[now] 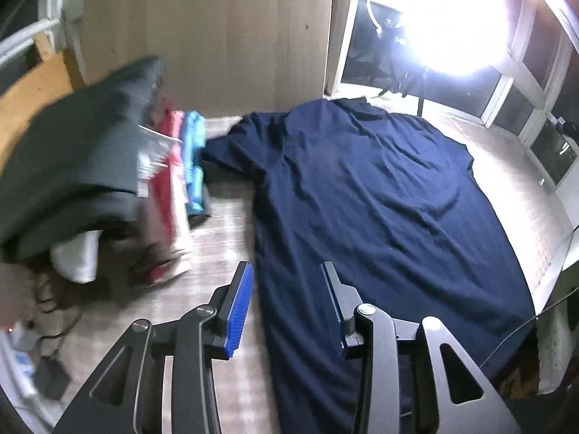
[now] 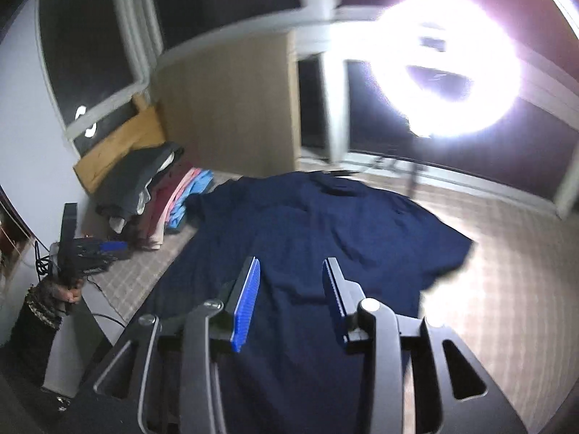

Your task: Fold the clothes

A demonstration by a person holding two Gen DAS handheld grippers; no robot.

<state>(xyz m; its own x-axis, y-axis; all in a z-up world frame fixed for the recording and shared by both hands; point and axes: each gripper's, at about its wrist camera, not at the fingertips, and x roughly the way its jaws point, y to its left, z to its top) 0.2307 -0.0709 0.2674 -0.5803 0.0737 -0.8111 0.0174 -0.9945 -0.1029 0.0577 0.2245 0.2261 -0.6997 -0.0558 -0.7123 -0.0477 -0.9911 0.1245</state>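
The navy T-shirt (image 1: 362, 199) lies spread flat and lightly creased on the checked bed cover (image 1: 224, 235), its long axis running from the fingers away toward the window (image 1: 369, 47), collar end far; its near hem is cut off behind both grippers and the far end is washed out by a glaring ring light (image 2: 445, 65). Beside its far sleeve sits a motion-blurred stack of folded clothes (image 1: 108, 166), grey, red, pink and blue. The left gripper (image 1: 286, 307) and right gripper (image 2: 291, 303) hang above the shirt, blue ribbed fingers parted, gripping nothing.
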